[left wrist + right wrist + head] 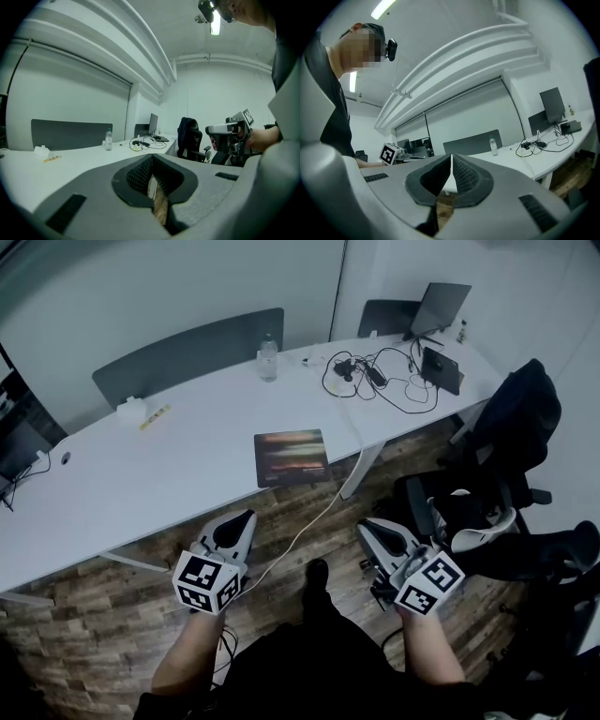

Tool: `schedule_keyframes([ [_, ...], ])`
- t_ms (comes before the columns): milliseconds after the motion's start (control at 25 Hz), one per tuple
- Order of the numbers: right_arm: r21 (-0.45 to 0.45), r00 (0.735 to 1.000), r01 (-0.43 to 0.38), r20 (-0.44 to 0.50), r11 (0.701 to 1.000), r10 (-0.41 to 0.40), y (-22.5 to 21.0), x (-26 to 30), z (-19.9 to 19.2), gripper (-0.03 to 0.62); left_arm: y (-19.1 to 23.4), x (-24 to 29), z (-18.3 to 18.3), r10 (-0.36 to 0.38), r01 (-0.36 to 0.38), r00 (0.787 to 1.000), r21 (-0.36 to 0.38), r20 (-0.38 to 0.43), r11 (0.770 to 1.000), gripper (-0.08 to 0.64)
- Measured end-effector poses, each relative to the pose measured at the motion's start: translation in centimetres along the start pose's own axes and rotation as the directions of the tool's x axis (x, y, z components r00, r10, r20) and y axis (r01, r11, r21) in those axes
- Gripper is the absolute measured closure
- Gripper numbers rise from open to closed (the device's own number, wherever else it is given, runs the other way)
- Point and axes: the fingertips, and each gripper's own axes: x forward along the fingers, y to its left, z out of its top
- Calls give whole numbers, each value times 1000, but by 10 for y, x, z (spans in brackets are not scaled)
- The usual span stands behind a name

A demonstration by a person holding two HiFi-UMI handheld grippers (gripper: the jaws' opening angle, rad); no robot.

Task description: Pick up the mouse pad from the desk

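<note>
The mouse pad (292, 457), a dark rectangle with a blurred orange and red print, lies flat near the front edge of the white desk (169, 465). Both grippers hang over the wooden floor, short of the desk edge. My left gripper (246, 517) points at the desk to the pad's lower left, jaws shut with nothing between them (151, 159). My right gripper (368, 525) is below and right of the pad, its jaws also meeting at the tips and empty (451, 157). The pad is hidden in both gripper views.
A water bottle (268, 357), tangled cables (375, 376), a monitor (439, 307) and a dark tablet (441, 369) stand at the desk's back right. A white cable (309, 521) drops to the floor between the grippers. An office chair with a dark jacket (516, 427) stands at the right.
</note>
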Motion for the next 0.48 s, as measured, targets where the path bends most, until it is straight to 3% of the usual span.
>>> schedule_keyframes([
  [480,50,997,-68,-21,996,69,-166,86,30,598,54,160,20,37,-37,996,-6,-87,999,552],
])
